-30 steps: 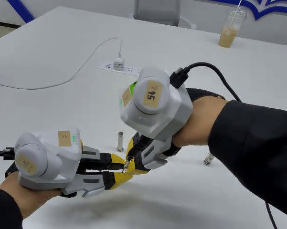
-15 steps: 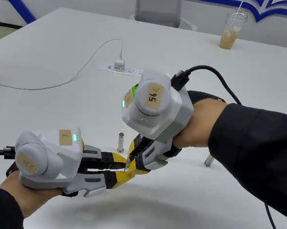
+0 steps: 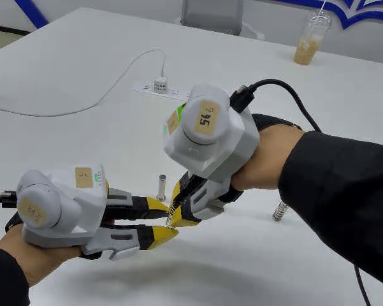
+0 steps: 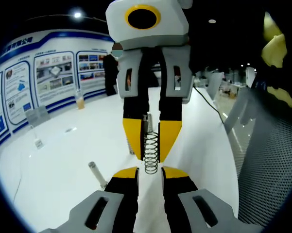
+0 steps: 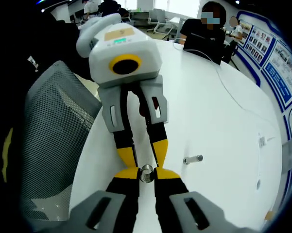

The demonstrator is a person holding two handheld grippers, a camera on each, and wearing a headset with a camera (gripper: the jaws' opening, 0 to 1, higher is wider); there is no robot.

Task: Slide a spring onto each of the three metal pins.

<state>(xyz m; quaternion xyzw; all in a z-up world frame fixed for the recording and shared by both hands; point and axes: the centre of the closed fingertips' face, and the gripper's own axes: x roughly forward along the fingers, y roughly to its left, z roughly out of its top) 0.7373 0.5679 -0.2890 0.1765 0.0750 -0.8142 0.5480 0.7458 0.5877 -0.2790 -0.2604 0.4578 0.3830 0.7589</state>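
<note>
My right gripper [image 3: 173, 215] points down and to the left, shut on a small metal spring [image 3: 171, 217]. In the left gripper view the spring [image 4: 151, 154] hangs upright between the right gripper's yellow fingertips [image 4: 134, 138]. The right gripper view looks at the spring [image 5: 146, 173] end-on, pinched between its own jaws. My left gripper [image 3: 160, 220] faces it from the left, open, with its jaws standing either side of the spring's end. One metal pin [image 3: 161, 187] stands upright on the white table just behind both grippers. A second spring [image 3: 280, 210] rests on the table by the right sleeve.
A white power strip with a plugged charger [image 3: 158, 86] and its cable lie at the back of the table [image 3: 83, 134]. A cup with a drink [image 3: 309, 39] stands at the far right. A mesh chair [image 5: 53, 121] sits at the table's near side.
The left gripper's jaws, shut at the spring before, have spread apart. The right gripper keeps its hold on the spring in nearly the same place.
</note>
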